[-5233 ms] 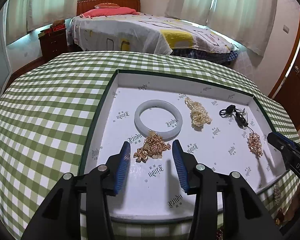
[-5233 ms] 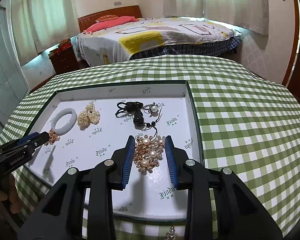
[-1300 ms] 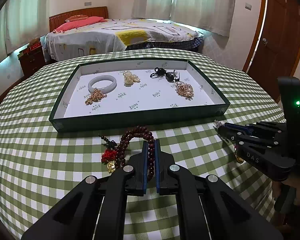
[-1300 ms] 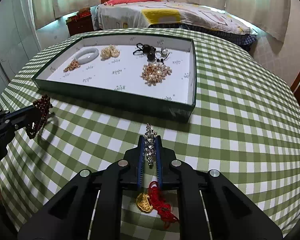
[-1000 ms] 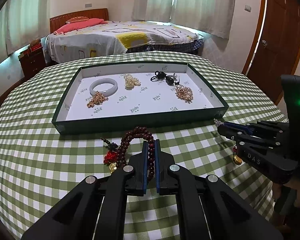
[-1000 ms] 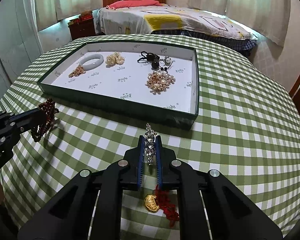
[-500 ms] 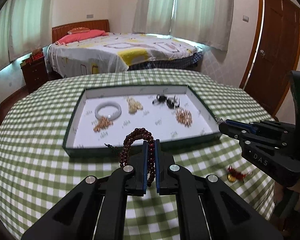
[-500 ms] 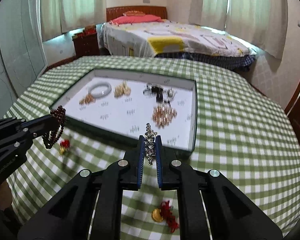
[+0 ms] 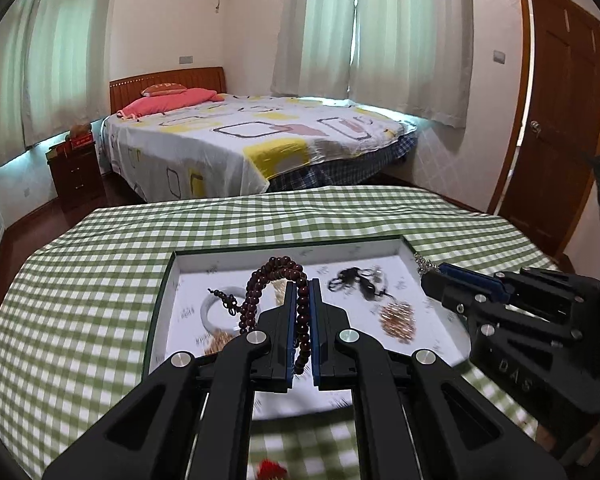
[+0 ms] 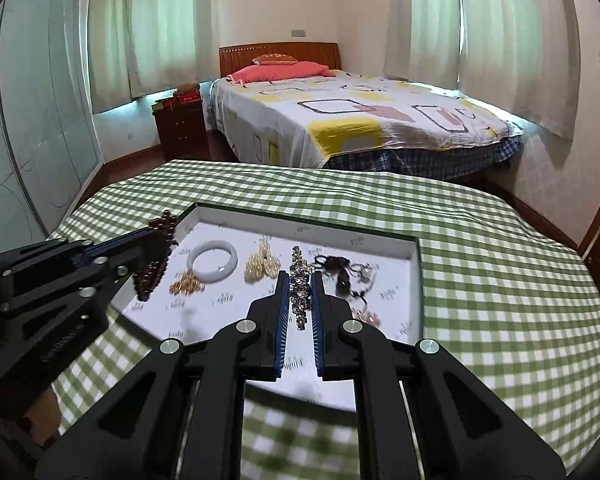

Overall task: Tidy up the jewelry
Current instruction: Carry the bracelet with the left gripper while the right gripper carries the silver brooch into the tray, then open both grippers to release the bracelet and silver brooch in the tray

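Green-checked cloth covers the round table, a bed behind it, and sitting on the cloth is the white-lined tray with a pale bangle, a pearl cluster, a black cord piece and gold pieces already laid out. Both hands are carrying. Left gripper is clamped on a dark red bead bracelet, the loop arching up past the fingertips and hanging between the jaws. Right gripper is pinched tight on a silvery chain, which runs lengthwise along the jaws, pointing straight ahead.

Here's what matters: the tray lies ahead of and below both grippers. Looking at the left wrist view, the beads hang over the tray's near-left part, close to the bangle. The chain hangs over the near middle, between the pearls and the black cord. Free white floor shows toward the near edge, so each hand looks placed to lower and let go there, I'd say.
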